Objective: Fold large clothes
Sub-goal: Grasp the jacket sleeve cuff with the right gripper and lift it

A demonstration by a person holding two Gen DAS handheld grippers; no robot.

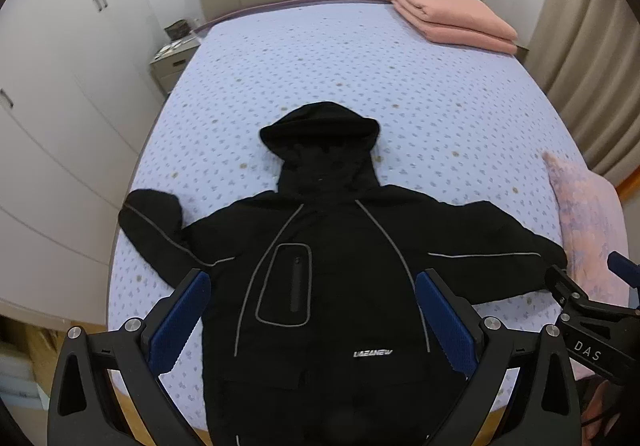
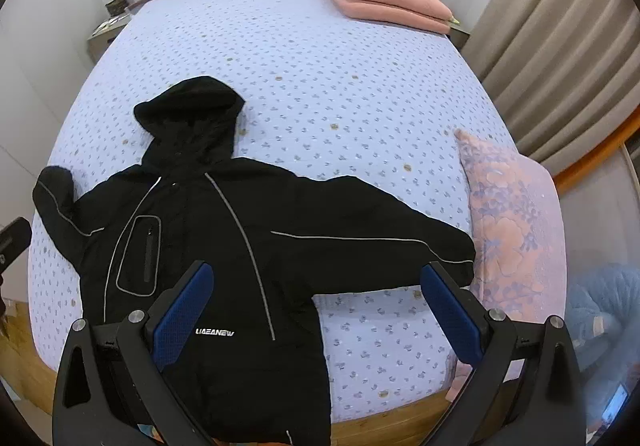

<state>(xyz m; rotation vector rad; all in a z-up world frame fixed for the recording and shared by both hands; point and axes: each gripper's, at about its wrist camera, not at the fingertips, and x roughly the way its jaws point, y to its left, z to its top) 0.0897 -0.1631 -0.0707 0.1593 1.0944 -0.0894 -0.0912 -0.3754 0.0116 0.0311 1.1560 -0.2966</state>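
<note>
White logo lettering on lower chest of black hooded jacket (image 1: pixel 328 286) read roughly "UAEANEW" in both wrist views (image 2: pixel 215 333); first letters slightly blurred, exact spelling uncertain. White letters "DAS" stood on black body of right tongs (image 1: pixel 588 350), seen at right edge of left wrist view. No other text, number or sign legible in either view.

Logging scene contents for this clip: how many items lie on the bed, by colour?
Black: 1, the jacket
Plain pink: 1, the folded blanket
Pink floral: 1, the pillow
Total: 3
</note>
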